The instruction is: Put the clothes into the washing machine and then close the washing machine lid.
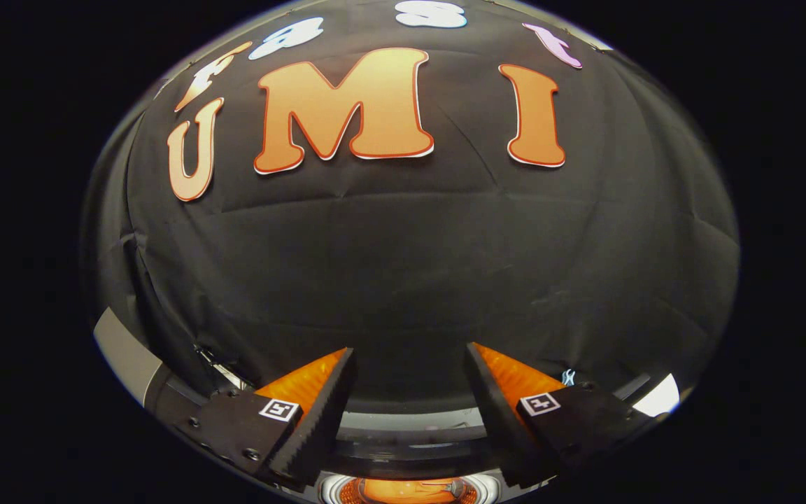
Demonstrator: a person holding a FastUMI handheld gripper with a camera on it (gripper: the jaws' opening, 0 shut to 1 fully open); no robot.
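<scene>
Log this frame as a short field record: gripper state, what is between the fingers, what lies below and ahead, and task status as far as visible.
gripper: gripper open, fingers spread wide
between fingers: nothing held; the gap shows the black cloth wall
below fingers: a round opening with an orange glow, partly seen between the finger bases; probably the washing machine, cannot confirm
ahead: cloth wall beyond the fingertips
aim: gripper points at the wall, above the opening
task status: cannot tell whether the clothes are inside or the lid is shut
</scene>
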